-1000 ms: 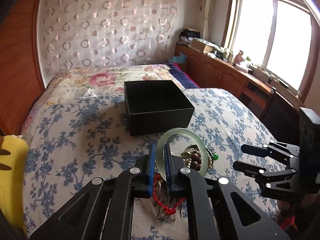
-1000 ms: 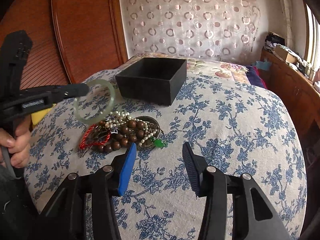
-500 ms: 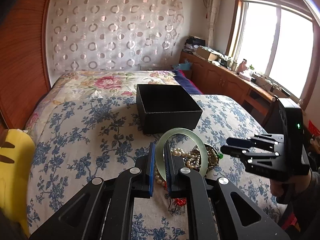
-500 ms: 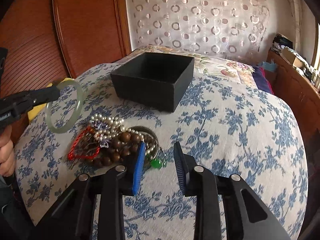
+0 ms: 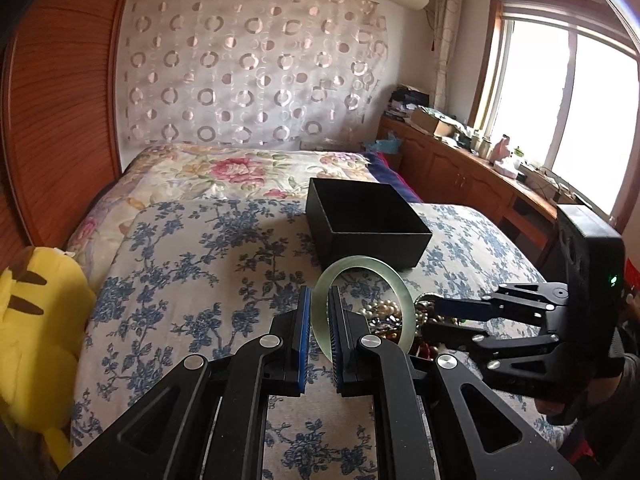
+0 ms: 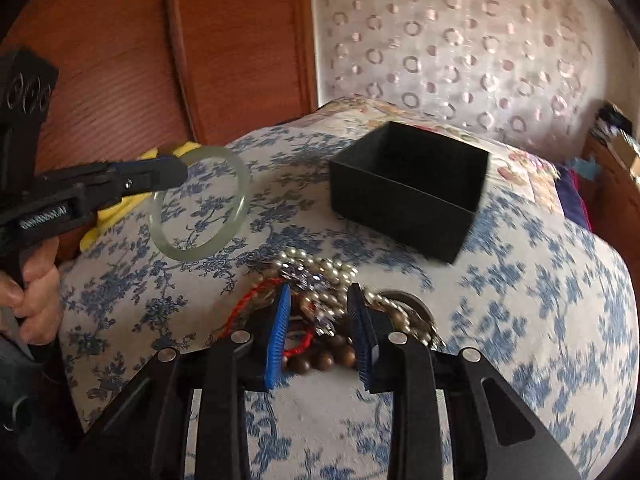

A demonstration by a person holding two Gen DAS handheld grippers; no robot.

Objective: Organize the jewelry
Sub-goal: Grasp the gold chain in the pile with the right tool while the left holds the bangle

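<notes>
My left gripper (image 5: 318, 292) is shut on a pale green jade bangle (image 5: 360, 261), which hangs in the air above the bedspread, left of the jewelry pile (image 5: 384, 316). From the right wrist view the bangle (image 6: 200, 254) hangs at the tip of the left gripper (image 6: 180, 168). My right gripper (image 6: 318, 300) hovers low over the pile (image 6: 320, 268) of pearls, brown beads and red cord. Its jaws stand partly apart, with a silvery piece showing between them, and the pads do not visibly press on it. The black open box (image 6: 400, 208) stands just behind the pile.
A blue-flowered bedspread (image 5: 192, 264) covers the bed. A yellow plush toy (image 5: 36, 320) lies at its left edge by the wooden headboard (image 5: 60, 120). A person's hand (image 6: 36, 292) grips the left tool. Wooden cabinets (image 5: 460, 176) run under the window on the right.
My right gripper's jaws have narrowed and it has moved left, over the jewelry pile. My left gripper has carried the bangle leftward, away from the pile.
</notes>
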